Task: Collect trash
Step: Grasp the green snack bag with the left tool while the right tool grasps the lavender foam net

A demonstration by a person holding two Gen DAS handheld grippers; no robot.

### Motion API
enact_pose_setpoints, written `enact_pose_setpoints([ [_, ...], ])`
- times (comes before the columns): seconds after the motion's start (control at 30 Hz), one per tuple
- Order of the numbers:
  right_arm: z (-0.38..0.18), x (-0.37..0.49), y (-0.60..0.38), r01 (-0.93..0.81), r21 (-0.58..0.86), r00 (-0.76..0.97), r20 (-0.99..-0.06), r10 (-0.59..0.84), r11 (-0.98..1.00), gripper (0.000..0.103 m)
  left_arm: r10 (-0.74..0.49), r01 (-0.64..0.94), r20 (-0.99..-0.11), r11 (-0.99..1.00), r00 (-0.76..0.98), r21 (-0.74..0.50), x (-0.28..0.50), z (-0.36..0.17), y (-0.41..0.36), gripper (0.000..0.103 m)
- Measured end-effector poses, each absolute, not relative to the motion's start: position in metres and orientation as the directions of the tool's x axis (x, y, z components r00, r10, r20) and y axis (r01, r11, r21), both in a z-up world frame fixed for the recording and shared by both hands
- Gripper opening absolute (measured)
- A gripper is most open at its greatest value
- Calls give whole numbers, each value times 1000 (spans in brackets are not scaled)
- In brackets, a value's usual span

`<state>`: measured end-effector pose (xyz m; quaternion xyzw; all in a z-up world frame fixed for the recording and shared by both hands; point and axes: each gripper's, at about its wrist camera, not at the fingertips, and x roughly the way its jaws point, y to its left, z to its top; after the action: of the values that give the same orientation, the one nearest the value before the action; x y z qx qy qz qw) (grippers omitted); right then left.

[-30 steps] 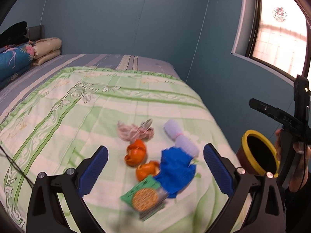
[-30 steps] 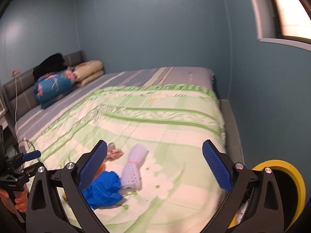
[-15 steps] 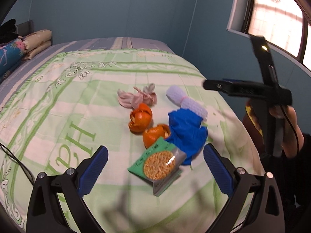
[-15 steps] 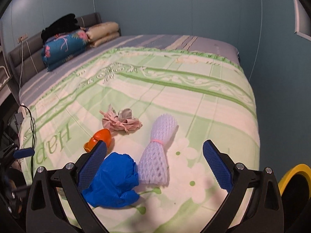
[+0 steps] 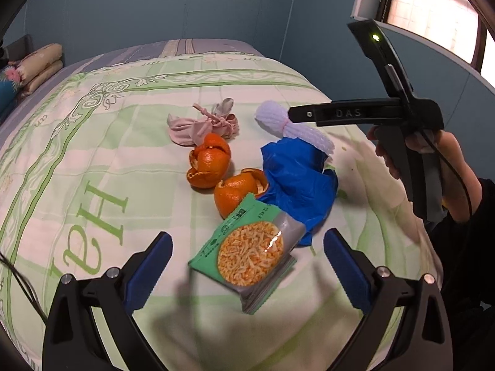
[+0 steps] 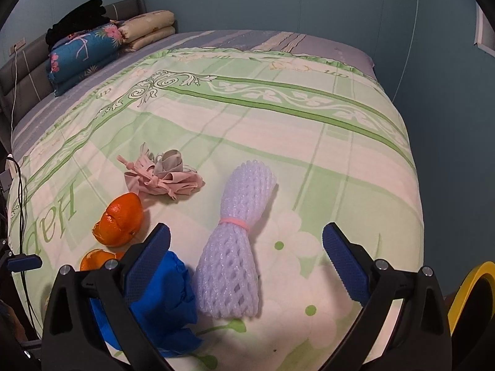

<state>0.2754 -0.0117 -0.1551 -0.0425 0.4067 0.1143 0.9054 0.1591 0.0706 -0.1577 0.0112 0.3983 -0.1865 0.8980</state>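
Trash lies clustered on the green bedspread (image 6: pixel 278 117): a snack packet (image 5: pixel 247 253) nearest, orange peels (image 5: pixel 210 164) and a blue bag (image 5: pixel 297 179) behind it, white foam netting (image 6: pixel 238 244) to the right. Left gripper (image 5: pixel 247 272) hovers spread wide over the packet. Right gripper (image 6: pixel 246 262) gapes above the netting, holding nothing.

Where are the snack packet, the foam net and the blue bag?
snack packet (image 5: pixel 247 255): left wrist view, on its round noodle picture.
foam net (image 6: pixel 235 247): right wrist view, just below its pink band.
blue bag (image 5: pixel 297 179): left wrist view, middle of the crumple.
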Motion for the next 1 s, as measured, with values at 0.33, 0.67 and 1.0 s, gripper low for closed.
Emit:
enact_pose_setpoints([
  [0.33, -167, 285, -8, -230, 17, 621, -768, 160, 973, 84, -321, 375, -759, 921, 567, -109, 165, -172, 58, 78],
  [0.67, -182, 292, -3, -219, 20, 575, -805, 146, 976, 36, -322, 388, -763, 916, 561, -100, 164, -173, 54, 43],
  [1.0, -175, 282, -9, -212, 25, 578, -803, 146, 977, 25, -344, 429, -748, 899, 567, -88, 153, -168, 48, 19],
])
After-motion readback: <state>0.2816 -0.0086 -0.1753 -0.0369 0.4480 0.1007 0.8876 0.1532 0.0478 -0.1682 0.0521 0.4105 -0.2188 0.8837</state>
